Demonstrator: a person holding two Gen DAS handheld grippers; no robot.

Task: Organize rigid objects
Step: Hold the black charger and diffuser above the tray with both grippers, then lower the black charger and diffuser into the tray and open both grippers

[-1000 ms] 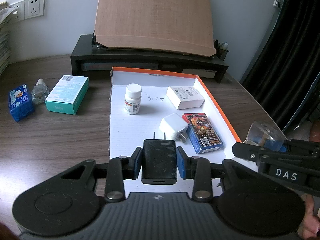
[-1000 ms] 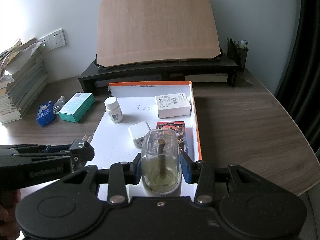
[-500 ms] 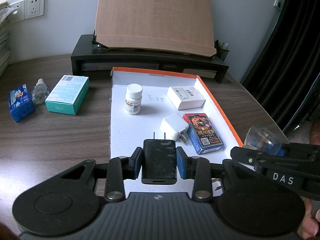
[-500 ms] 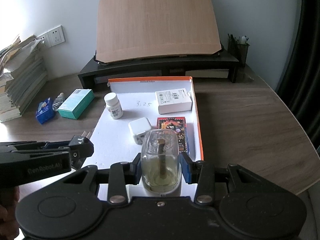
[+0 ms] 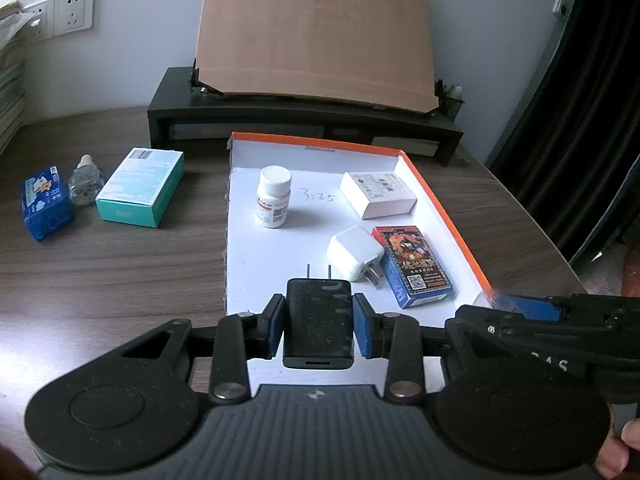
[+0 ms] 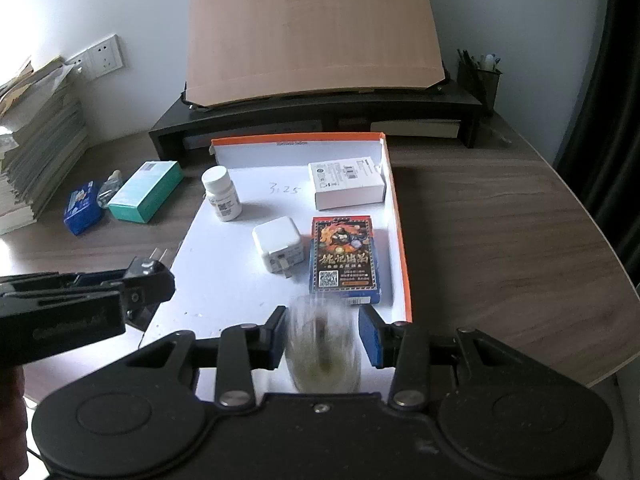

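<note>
— Chargers counted: one black charger (image 5: 319, 322) is clamped in the left hand-held gripper (image 5: 319, 327); one white charger (image 5: 354, 253) lies in the tray (image 5: 448, 216).
— One blurred glass bottle (image 6: 323, 347) is seen between the parted pads of the right hand-held gripper (image 6: 323, 340); contact cannot be told.
— Farther off?
— One pill bottle (image 5: 273, 196), two boxes.

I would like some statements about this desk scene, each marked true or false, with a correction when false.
1. The left gripper holds a black charger. True.
2. The pill bottle lies on its side. False: it stands upright in the tray.
3. The teal box is inside the tray. False: it lies on the table, left of the tray.
4. The white charger lies beside the card box. True.
</note>
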